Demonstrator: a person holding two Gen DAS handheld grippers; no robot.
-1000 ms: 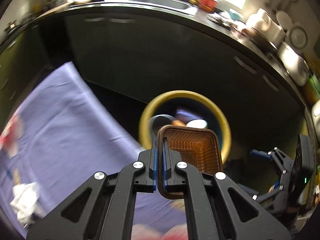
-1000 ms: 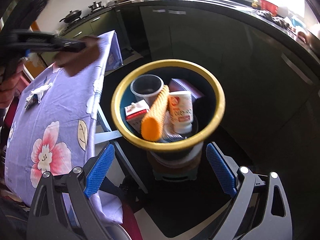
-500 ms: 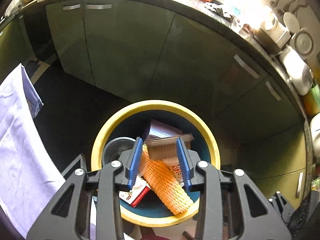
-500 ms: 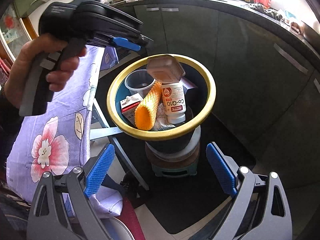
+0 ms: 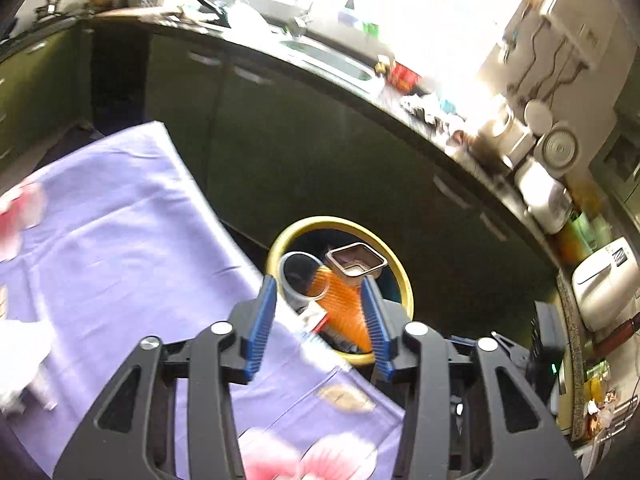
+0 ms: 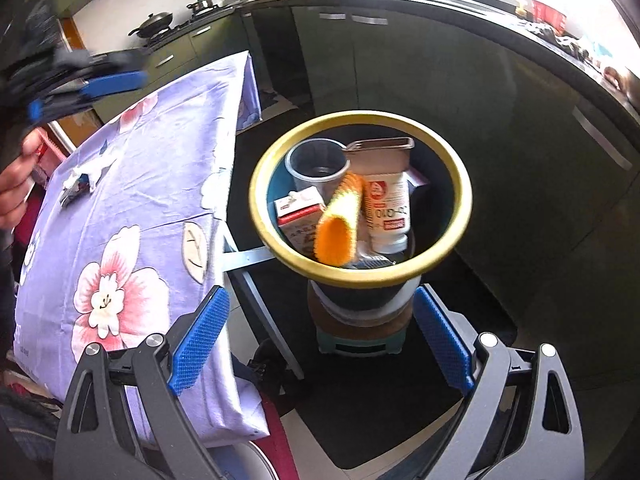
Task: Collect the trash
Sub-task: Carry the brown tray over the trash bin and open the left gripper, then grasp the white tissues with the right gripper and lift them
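Left wrist view: brown tray (image 5: 356,262) in bin (image 5: 404,280), beyond left gripper (image 5: 320,320), jaws just parted, empty.

Tablecloth (image 6: 132,184): soft matt cloth w/ floral print. Bin (image 6: 460,184): glossy yellow plastic rim. Tray (image 5: 356,259): shiny brown plastic. Orange sleeve (image 6: 338,224): foam mesh, rough. Cupboard doors (image 6: 460,80): smooth, glossy.

It was a home kitchen. A dark countertop (image 6: 500,28) curved over green cabinet doors (image 6: 400,76), with a sink (image 5: 328,58) set under a bright window. A wok (image 6: 154,24) sat on the gas hob, white appliances (image 5: 544,200) crowded one end, and a flowered purple cloth (image 6: 132,208) covered the tabletop beside a yellow-rimmed waste bin (image 6: 360,270).
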